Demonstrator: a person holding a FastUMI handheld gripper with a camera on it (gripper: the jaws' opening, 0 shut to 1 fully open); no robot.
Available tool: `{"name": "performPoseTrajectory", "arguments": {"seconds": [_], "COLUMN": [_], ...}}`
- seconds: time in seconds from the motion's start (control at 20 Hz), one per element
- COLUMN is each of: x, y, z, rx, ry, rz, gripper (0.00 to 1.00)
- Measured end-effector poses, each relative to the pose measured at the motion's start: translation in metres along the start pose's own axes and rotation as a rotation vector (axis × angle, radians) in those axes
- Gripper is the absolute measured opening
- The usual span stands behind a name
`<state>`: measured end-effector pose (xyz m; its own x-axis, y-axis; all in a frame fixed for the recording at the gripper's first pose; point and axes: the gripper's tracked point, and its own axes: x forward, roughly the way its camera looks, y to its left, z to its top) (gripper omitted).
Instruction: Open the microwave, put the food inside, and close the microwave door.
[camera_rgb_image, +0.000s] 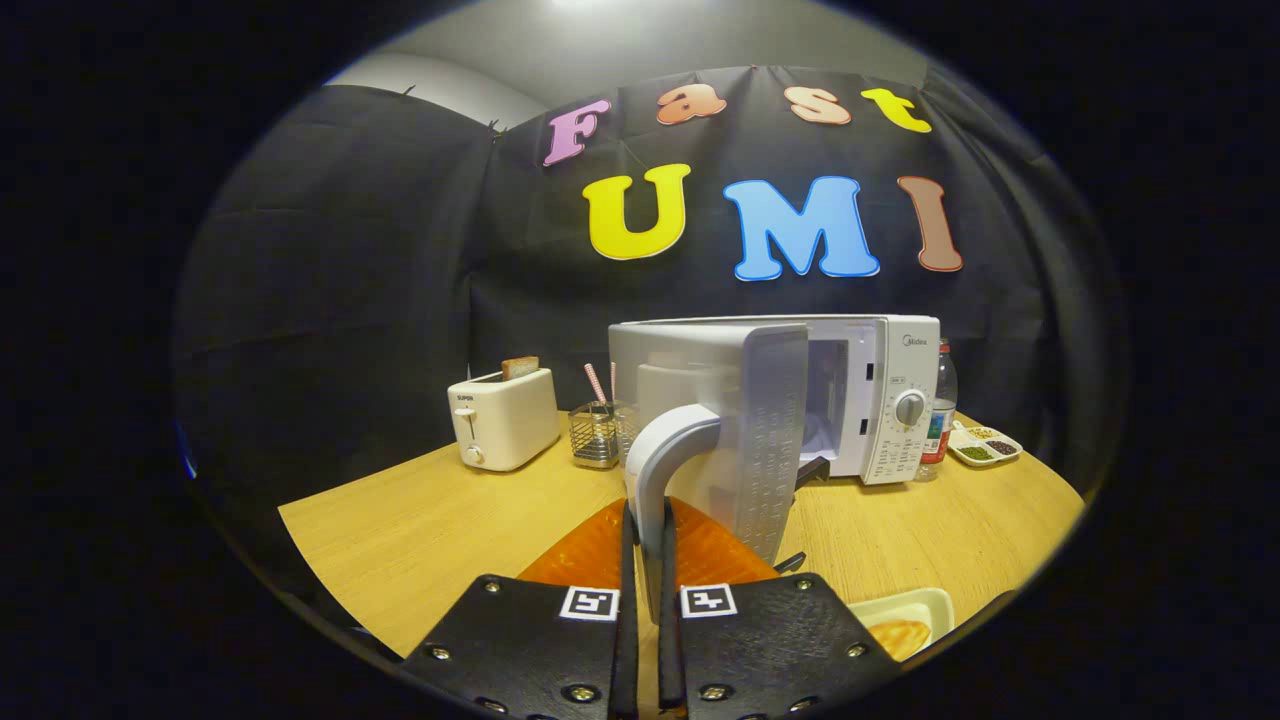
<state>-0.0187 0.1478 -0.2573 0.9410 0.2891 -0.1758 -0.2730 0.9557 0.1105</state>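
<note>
One of nearly everything on the table

Two fingers (640, 560) sit closed on one door handle (660, 460), with one microwave (880, 400) just beyond them, its single door (740, 430) swung open. One toaster (503, 418) stands ahead and left holding one bread slice (519, 367); one wire holder (594, 435) beside it carries two straws (596, 383). One bottle (940, 415) and one divided dish (985, 446) stand far right. One plate of food (900, 625) lies close on the right, one orange mat (590, 550) beneath the fingers.
</note>
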Motion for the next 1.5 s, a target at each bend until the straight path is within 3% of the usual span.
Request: {"name": "performPoseTrajectory", "arguments": {"seconds": [0.7, 0.9, 1.0, 1.05, 1.15, 1.2, 1.3, 1.4, 1.5], "x": [0.017, 0.021, 0.019, 0.015, 0.001, -0.006, -0.018, -0.023, -0.028], "y": [0.116, 0.122, 0.13, 0.137, 0.148, 0.153, 0.156, 0.157, 0.159], "z": [-0.003, -0.004, -0.004, -0.004, 0.004, 0.011, 0.018, 0.018, 0.016], "rx": [-0.076, -0.063, -0.047, -0.03, -0.03, -0.046, -0.072, -0.084, -0.09], "ry": [-0.11, -0.098, -0.087, -0.089, -0.117, -0.136, -0.166, -0.165, -0.139], "rz": [-0.299, -0.334, -0.296, -0.258, -0.203, -0.18, -0.146, -0.1, -0.042], "gripper": [0.08, 0.09, 0.1, 0.16, 0.59, 0.76, 0.89, 0.96, 0.96]}}
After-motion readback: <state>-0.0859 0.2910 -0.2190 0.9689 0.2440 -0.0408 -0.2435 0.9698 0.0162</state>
